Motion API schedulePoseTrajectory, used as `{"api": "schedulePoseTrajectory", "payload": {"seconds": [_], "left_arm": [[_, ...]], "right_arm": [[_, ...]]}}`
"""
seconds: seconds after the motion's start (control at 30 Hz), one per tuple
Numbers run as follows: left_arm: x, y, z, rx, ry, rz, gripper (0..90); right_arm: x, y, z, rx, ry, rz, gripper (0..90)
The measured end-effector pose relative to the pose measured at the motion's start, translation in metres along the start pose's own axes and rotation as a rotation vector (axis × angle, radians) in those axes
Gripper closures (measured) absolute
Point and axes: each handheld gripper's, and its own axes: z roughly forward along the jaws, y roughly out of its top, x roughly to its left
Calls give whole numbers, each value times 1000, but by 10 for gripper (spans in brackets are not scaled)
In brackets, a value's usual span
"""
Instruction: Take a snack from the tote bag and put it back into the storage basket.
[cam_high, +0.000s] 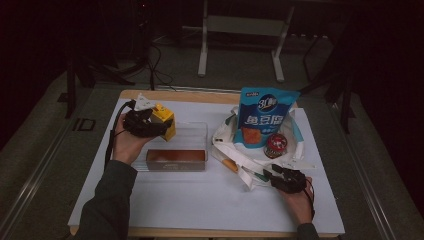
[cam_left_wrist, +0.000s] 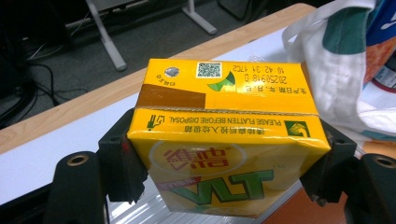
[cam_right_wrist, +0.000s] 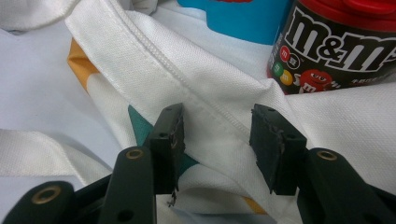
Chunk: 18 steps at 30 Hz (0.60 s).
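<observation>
High view: fixed above near table edge, looking forward and down, whole white table (cam_high: 200, 200) centre frame. Left gripper view: close on yellow carton (cam_left_wrist: 219, 140), facing far table edge. Right gripper view: very close on white bag (cam_right_wrist: 210, 93). Bag appears in all three.

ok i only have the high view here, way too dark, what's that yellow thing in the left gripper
Observer: A yellow drink carton; the left gripper has it clamped by its two sides.
Operator: and is the right one holding the bag yet
Observer: No. The right gripper is open, its jaws either side of a seam on the white cloth bag.
Operator: that red round thing by it
Observer: An M&M's tub with a red lid, standing on the bag.
</observation>
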Motion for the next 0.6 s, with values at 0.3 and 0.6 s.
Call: {"api": "schedulePoseTrajectory", "payload": {"seconds": [0.3,0.6], "left_arm": [[4,-11,5,9,38,-33,281],[10,-24,10,32,75,-53,281]], "right_arm": [[0,0,0,0,0,-1,545],[0,0,0,-1,-1,-1,545]]}}
